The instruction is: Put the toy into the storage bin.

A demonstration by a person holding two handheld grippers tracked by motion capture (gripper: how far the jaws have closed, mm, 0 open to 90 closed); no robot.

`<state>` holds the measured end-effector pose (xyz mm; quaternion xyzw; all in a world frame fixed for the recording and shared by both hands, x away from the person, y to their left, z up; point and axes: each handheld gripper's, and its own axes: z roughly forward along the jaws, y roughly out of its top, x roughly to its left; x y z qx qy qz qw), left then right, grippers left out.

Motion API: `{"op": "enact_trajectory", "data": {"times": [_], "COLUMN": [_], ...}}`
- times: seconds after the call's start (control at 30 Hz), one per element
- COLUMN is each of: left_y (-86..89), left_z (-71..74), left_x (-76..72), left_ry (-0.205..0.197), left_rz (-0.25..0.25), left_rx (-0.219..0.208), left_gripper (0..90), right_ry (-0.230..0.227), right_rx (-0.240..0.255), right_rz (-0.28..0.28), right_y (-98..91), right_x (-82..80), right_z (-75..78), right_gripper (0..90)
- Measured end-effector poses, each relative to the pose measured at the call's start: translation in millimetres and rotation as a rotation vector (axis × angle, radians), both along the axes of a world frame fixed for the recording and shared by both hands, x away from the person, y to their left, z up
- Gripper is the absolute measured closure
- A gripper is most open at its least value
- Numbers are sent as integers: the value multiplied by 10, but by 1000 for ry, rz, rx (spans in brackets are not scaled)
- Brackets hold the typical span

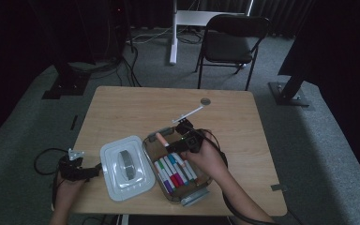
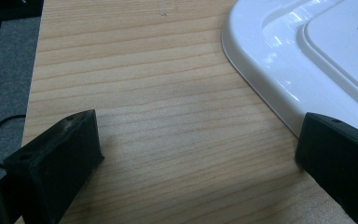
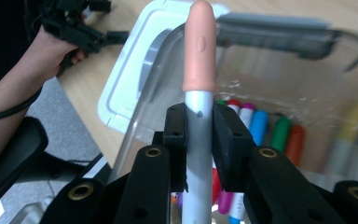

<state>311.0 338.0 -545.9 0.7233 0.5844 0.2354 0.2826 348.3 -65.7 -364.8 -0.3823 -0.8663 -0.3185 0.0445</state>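
— Peach-coloured cap, grey barrel: that marker [image 3: 199, 93] is sitting clamped between the right gripper [image 3: 199, 144]'s jaws, above the clear box [image 1: 151, 149] of markers [image 1: 176, 171]. Why is it pointing outward like that?

— Probably so the barrel is lying along the jaws' line, which is keeping it steady while it is hanging over the box.

— And the left gripper [image 2: 196, 154]?

— Its jaws are standing wide apart with nothing between them, resting on the wooden table [image 2: 158, 93] beside the white lid [image 2: 289, 56], likely waiting out of the way.

— Anything you are failing to make out?

— The box's far side is blurring in the right gripper view, and the marker's lower end is hiding behind the gripper body.
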Motion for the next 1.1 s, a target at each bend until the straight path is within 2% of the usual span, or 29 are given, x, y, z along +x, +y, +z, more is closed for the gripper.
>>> {"op": "enact_trajectory", "data": {"times": [0.17,0.33,0.47,0.8,0.93,1.1], "left_y": [0,1,0,0,0,-1], "left_z": [0,0,-2,-2,-2,-2], "left_x": [0,1,1,1,1,1], "left_ry": [0,-1,-3,-3,-3,-3], "left_rz": [0,0,0,1,1,1], "left_rx": [0,1,0,0,1,-1], "left_gripper": [5,5,5,5,5,5], "right_ry": [34,94,117,147,168,201], "right_rx": [-24,-48,-77,-129,-160,-172], "right_rz": [23,28,40,57,70,74], "right_y": [119,196,276,424,464,497], "right_x": [-38,-18,-21,-20,-14,15], "right_z": [-167,-391,-528,-727,-816,-907], "right_gripper": [766,766,766,765,765,764]}}
